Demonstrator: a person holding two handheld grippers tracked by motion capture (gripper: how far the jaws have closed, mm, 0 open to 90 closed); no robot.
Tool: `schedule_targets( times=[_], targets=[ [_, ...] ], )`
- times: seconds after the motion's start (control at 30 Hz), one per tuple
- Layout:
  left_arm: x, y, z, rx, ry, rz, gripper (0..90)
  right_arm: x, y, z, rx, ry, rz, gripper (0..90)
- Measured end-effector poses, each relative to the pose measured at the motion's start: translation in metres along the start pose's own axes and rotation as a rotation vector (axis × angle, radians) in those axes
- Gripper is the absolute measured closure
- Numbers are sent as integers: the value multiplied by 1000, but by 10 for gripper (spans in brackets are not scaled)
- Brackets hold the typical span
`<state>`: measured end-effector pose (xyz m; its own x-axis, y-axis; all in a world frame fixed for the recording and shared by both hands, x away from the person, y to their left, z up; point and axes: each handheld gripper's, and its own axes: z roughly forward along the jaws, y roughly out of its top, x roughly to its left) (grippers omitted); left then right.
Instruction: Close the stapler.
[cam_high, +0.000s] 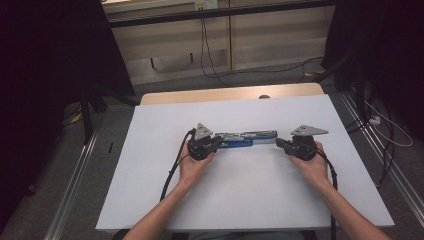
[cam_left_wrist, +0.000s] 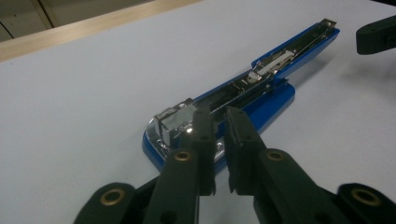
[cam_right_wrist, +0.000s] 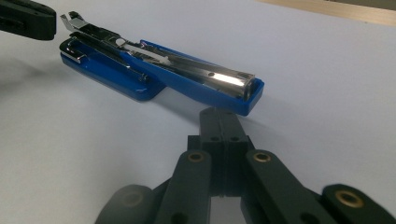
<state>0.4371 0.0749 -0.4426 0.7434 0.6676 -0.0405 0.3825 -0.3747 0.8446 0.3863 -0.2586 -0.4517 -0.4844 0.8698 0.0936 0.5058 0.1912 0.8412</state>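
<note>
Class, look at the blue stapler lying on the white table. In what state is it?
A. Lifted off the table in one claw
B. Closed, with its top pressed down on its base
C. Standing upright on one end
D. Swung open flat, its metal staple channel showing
D: the blue stapler lies opened out flat on the white table, its shiny metal staple channel facing up.

Stapler: glossy blue plastic body and base, carrying a bright, polished metal magazine and spring parts that reflect the light. Left tool and right tool: matt black plastic jaws with brass-coloured metal inserts at the pivots. Counter: smooth, matt white sheet; its far edge shows a pale wood strip.
</note>
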Motion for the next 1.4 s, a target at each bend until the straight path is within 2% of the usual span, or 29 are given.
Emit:
schedule_targets(
  times=[0.13, 0.37, 0.5, 0.6, 0.8, 0.93, 1.27, 1.4],
  targets=[
    [2, -2, 2, 16, 6, 10, 895, 0, -1, 1, 11, 0, -2, 900],
    [4, -5, 6, 46, 22, 32, 900, 0, -1, 3, 38, -3, -7, 900],
    [6, -6, 7, 41, 28, 36, 900, 0, 0, 4, 48, -7, -10, 900],
    [7, -6, 7, 41, 26, 27, 900, -1, 0, 6, 96, -10, 1, 900],
    [8, -6, 7, 39, 33, 54, 900, -3, 1, 8, 105, -25, -9, 900],
    [9, -7, 7, 36, 28, 40, 900, -3, 2, 11, 110, -31, -14, 900],
    [11, -6, 8, 34, 10, 45, 900, 1, 5, 19, 150, -43, -48, 900],
    [10, -6, 8, 33, 17, 48, 900, 2, 6, 21, 161, -47, -58, 900]
  ],
)
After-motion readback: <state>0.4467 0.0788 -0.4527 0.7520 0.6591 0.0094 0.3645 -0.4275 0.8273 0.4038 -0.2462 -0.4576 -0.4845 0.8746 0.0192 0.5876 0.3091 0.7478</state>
